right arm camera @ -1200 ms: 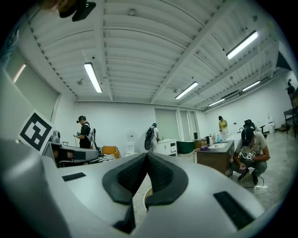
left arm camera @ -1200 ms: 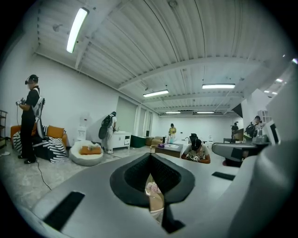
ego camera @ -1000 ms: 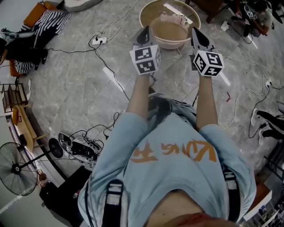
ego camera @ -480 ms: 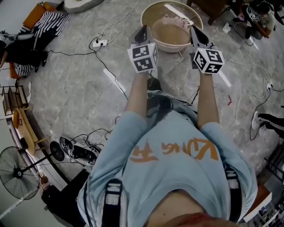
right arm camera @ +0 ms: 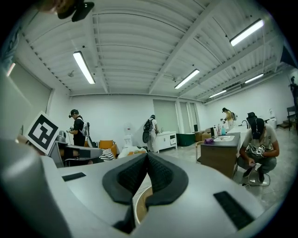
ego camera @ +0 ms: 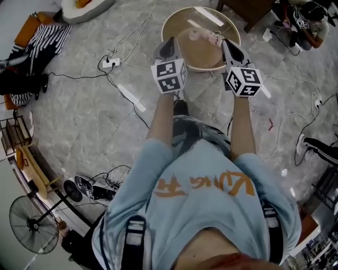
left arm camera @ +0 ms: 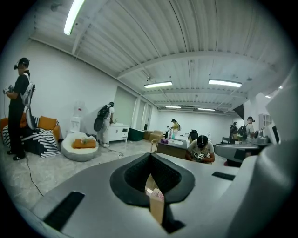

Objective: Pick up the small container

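Observation:
A round pale wooden table (ego camera: 177, 23) stands ahead of me on the marble floor. On its top lies a small pink-and-white container (ego camera: 209, 37). My left gripper (ego camera: 170, 45) is held over the table's near left rim, shut and empty. My right gripper (ego camera: 230, 46) hovers over the near right rim, also shut with nothing in it. In the left gripper view the jaws (left arm camera: 150, 157) meet, and the container (left arm camera: 155, 192) shows through the gap below them. The right gripper view has the closed jaws (right arm camera: 147, 156) above a strip of the table rim (right arm camera: 138, 205).
Cables and a white power strip (ego camera: 110, 62) lie on the floor to the left. A standing fan (ego camera: 33, 225) and a wooden chair (ego camera: 29, 155) are at the lower left. A crouched person (ego camera: 309, 16) is at the upper right, and other people stand around the room.
The table and both grippers have shifted slightly left and up in the head view as I stepped closer. Both grippers stay shut and side by side.

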### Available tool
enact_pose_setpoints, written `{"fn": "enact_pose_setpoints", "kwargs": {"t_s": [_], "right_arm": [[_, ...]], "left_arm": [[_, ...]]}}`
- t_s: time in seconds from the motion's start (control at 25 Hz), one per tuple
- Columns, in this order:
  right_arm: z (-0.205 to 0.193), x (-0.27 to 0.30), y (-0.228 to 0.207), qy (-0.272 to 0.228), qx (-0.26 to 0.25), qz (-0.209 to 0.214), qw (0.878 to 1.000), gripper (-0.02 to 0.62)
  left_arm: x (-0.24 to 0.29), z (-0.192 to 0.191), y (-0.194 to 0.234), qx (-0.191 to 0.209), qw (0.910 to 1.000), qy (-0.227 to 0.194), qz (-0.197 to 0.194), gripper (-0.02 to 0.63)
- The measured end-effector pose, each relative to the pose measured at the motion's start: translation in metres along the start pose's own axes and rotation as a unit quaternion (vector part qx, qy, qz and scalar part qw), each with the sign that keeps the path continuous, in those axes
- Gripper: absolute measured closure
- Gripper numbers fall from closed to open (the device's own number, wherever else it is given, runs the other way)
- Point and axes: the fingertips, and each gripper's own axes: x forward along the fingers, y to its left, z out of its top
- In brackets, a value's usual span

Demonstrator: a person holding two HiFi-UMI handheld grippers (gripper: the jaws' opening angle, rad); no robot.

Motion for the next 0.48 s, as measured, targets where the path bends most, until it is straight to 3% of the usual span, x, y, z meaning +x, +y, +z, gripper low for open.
{"fn": "enact_pose_setpoints", "kwargs": {"t_s": [0.48], "right_arm": [[-0.061, 0.175, -0.038, 0.059, 0.035, -0.015, 0.998, 0.583]], "left_arm": [[0.173, -0.03, 0.079, 0.001, 0.9971, 0.073, -0.02, 0.581]]}}
